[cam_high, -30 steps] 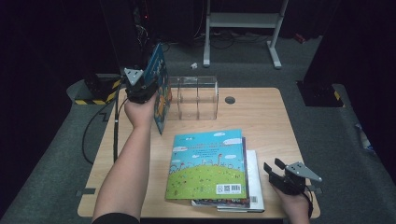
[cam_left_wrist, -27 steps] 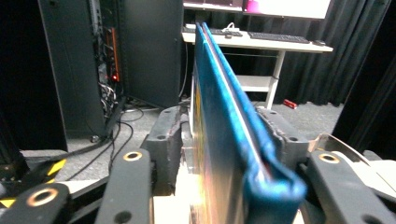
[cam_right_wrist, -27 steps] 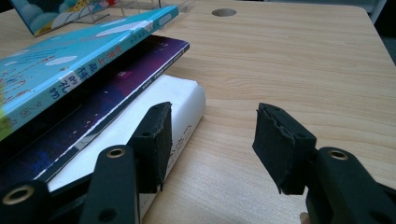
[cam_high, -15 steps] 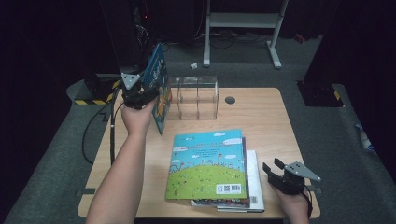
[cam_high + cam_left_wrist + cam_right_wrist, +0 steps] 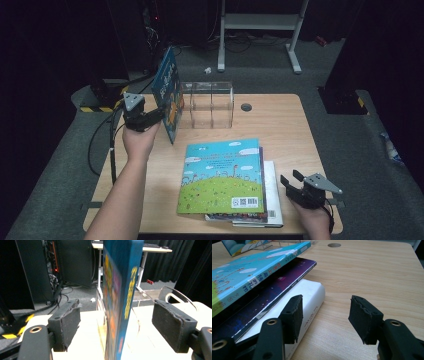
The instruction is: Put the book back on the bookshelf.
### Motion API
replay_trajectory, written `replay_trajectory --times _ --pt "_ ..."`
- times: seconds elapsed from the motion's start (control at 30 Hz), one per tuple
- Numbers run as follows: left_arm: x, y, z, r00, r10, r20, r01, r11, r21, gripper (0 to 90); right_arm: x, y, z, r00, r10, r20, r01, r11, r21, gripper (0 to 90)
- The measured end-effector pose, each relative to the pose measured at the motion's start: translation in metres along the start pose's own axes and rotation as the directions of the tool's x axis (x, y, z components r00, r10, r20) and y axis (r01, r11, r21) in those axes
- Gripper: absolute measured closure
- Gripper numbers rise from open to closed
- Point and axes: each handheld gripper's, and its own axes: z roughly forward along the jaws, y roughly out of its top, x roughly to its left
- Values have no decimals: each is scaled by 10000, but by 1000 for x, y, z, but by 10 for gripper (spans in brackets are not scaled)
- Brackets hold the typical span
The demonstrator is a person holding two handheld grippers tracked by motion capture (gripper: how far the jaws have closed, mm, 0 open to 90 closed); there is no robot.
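Observation:
A blue picture book (image 5: pixel 169 95) stands upright on its edge at the left end of a clear acrylic rack (image 5: pixel 211 104). My left gripper (image 5: pixel 154 117) is at the book's near edge. Its jaws have just been opening. In the left gripper view the book's spine (image 5: pixel 122 290) stands between the pads (image 5: pixel 66 320) with a gap on each side. A stack of three books lies flat at the table's front, a light-blue cover (image 5: pixel 222 175) on top. My right gripper (image 5: pixel 292 180) stands open beside the stack, next to the white bottom book (image 5: pixel 310 302), with nothing between its fingers.
The wooden table (image 5: pixel 280 120) has a round cable hole (image 5: pixel 246 106) behind the stack. A cable trails off the table's left edge (image 5: pixel 100 145). Dark floor, a white desk frame (image 5: pixel 260 30) and black cabinets lie beyond the far edge.
My left gripper let go of the upright book, its jaws widened, and the hand drew back toward the table's near left. The book stays standing. The right gripper has not moved.

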Motion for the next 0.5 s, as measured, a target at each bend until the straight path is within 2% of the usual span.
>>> replay_trajectory --times 0.13,0.37,0.4,0.5 --pt "7 -12 -7 9994 -329 133 328 9994 134 185 1 0 1 10000 -4 -32 4 10000 68 443" --pt "6 -35 -14 9996 -96 277 76 9975 706 158 2 -1 2 10000 14 -40 -14 9999 129 443" --pt "4 -43 -15 9991 -97 405 63 9964 847 149 2 -1 3 10000 11 -59 -10 9999 147 441" --pt "1 -52 -17 9981 -117 600 54 9946 1039 146 2 -1 3 9999 -72 -74 73 9999 155 440"
